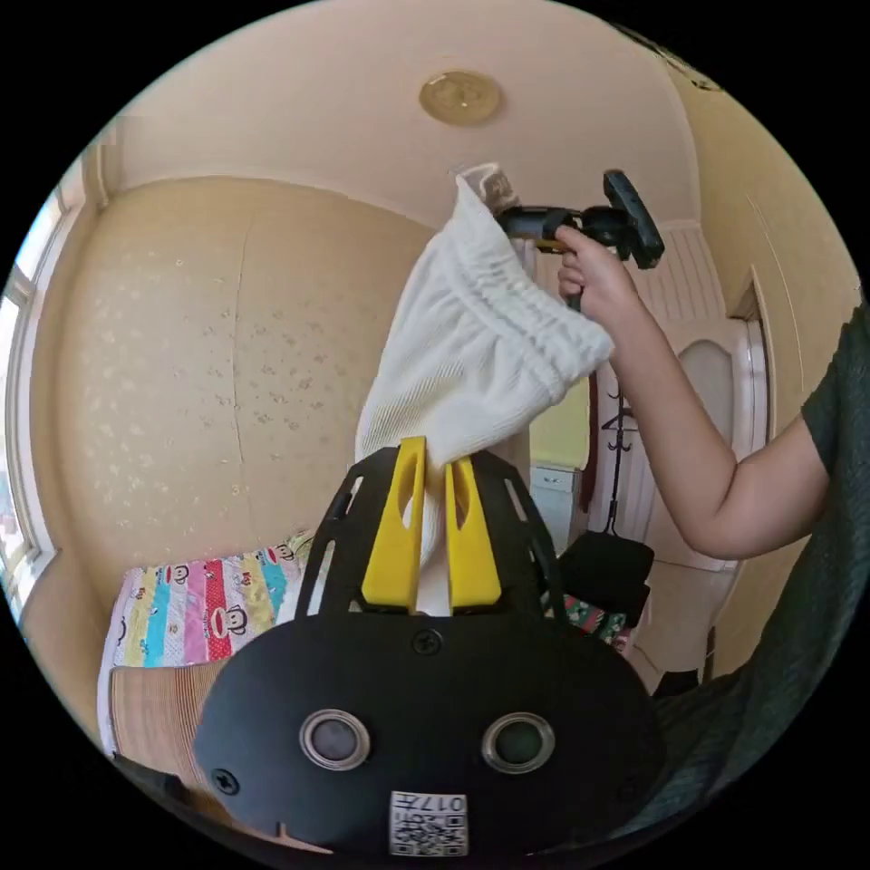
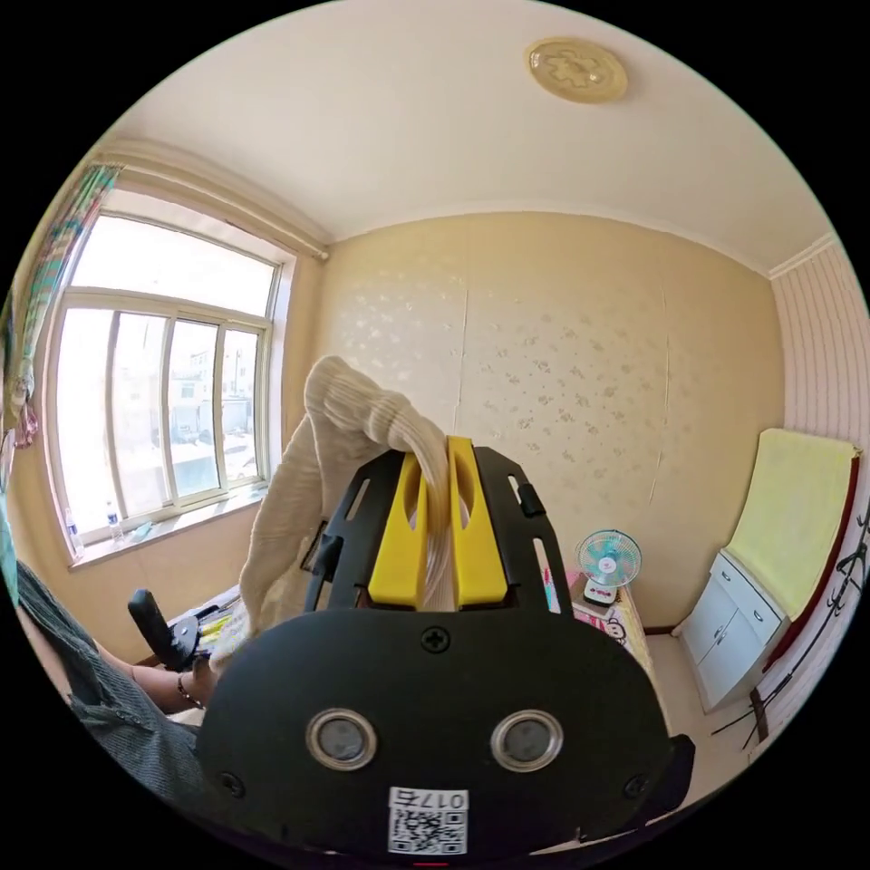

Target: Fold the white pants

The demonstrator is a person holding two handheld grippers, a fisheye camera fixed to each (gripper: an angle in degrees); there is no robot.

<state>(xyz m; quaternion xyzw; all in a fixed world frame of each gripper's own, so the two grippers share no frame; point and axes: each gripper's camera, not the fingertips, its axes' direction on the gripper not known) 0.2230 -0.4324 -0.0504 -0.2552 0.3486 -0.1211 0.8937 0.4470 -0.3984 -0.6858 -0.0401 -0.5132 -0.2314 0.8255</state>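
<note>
both tongs (image 1: 433, 471) (image 2: 436, 453) raised, clamping white pants (image 1: 471, 353).

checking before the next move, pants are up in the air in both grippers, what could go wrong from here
1. The left gripper pinches only a narrow bunch of the white ribbed knit pants; a tug could pull it free.
2. The right gripper clamps a gathered wad near the elastic waistband, so layers may fold unevenly.
3. The pants hang crumpled between the two grippers, so creases could get folded in.
</note>
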